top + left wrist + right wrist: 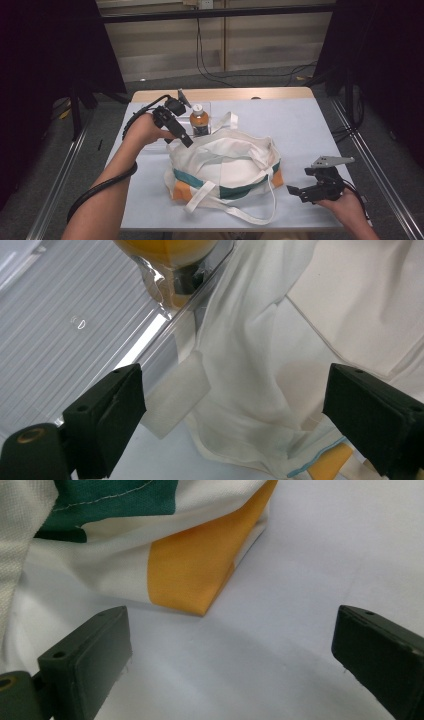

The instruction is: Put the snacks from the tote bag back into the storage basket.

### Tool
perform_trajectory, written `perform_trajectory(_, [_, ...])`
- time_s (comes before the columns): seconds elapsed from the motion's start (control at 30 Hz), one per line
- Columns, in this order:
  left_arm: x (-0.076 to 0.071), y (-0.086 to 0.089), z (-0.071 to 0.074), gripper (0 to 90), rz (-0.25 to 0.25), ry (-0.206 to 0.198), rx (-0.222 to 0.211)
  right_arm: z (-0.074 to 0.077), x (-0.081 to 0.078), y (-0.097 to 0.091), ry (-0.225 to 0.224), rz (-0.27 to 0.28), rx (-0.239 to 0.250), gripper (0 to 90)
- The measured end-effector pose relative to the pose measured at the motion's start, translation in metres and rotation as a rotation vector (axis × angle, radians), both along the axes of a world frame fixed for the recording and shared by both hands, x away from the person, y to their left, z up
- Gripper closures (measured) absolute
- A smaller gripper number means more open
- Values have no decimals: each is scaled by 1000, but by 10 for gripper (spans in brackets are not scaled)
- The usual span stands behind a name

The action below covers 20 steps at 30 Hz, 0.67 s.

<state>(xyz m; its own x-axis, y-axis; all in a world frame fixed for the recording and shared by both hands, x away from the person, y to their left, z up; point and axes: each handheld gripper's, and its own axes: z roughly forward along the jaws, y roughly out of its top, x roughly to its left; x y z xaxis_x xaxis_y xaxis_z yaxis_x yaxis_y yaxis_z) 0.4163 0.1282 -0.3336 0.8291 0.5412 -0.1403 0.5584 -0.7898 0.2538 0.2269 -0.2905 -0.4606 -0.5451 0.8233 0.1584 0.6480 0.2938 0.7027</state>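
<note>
A white tote bag (225, 165) with green and orange stripes lies open in the middle of the table. My left gripper (184, 140) hovers at the bag's rear left rim, jaws open. In the left gripper view the gripper (235, 390) stands wide over the white cloth (250, 340) and a strap end (175, 395), and the pads press on nothing. My right gripper (296, 193) rests open near the front right of the table, apart from the bag. Seen from the right gripper view, my right gripper (232, 630) faces the bag's orange corner (190, 570).
A bottle (199, 120) of amber drink with a white cap stands in a clear plastic tray (215, 107) just behind the bag. The tray's ribbed floor (75, 340) and the bottle's base (170, 250) are close to my left gripper. Bag handles trail toward the table's front edge (225, 225).
</note>
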Motion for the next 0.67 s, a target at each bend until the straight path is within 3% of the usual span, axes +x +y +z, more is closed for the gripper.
perform_trajectory(0.53, [-13, 8, -7, 96, 13, 5, -8, -1, 0, 2, 4, -1, -4, 24])
perform_trajectory(0.67, [-16, 9, -8, 96, 31, -2, -40, 0, 0, 1, 0, -1, -3, 24])
